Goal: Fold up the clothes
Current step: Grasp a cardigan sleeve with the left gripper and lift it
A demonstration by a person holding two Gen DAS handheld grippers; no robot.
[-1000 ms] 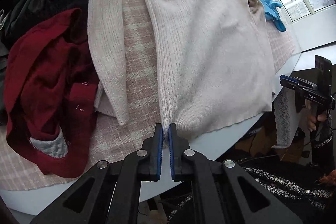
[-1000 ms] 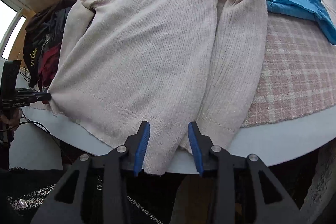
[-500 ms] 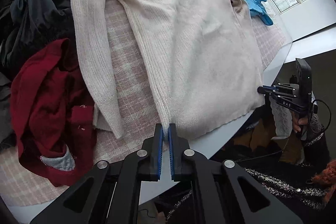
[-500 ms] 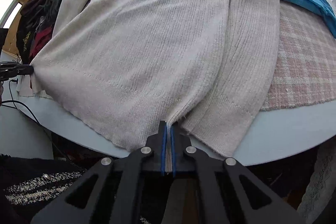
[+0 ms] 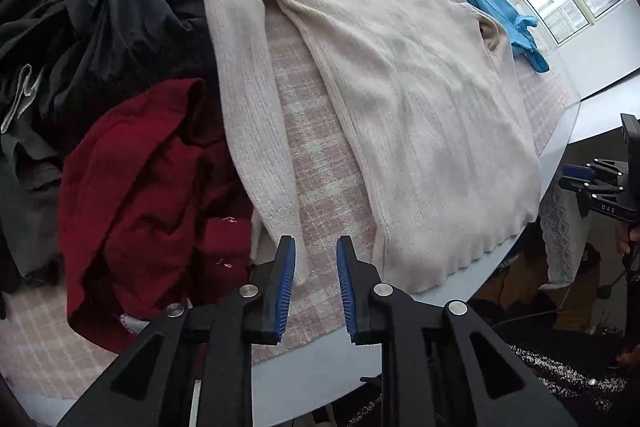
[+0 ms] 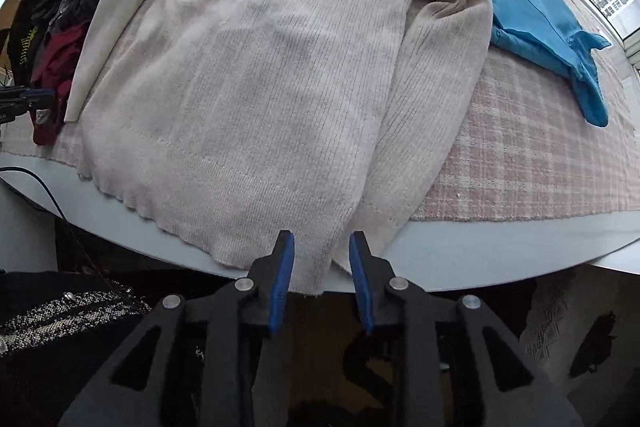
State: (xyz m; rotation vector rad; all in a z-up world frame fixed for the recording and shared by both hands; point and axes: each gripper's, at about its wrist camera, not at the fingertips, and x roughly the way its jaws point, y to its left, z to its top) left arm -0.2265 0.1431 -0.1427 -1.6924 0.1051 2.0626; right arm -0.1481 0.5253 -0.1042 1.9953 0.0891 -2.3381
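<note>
A cream ribbed sweater [image 5: 400, 87] lies flat on a pink checked cloth [image 5: 316, 163], hem at the table's near edge; it also shows in the right wrist view [image 6: 260, 87]. My left gripper [image 5: 316, 267] is open and empty, just short of the cuff of the sweater's left sleeve [image 5: 248, 99]. My right gripper [image 6: 321, 255] is open and empty at the hem's right corner, beside the right sleeve [image 6: 432, 99]. The right gripper also shows at the right edge of the left wrist view [image 5: 588, 179].
A heap of dark clothes [image 5: 88, 39] and a red garment [image 5: 148, 195] lie left of the sweater. A blue garment [image 6: 532, 31] lies to its right. The white table edge [image 6: 480, 255] curves along the front. Windows line the back.
Both grippers, shut on the sweater's hem corners half a second ago, have opened and let go. The sweater now lies flat and the left gripper has shifted toward the left sleeve.
</note>
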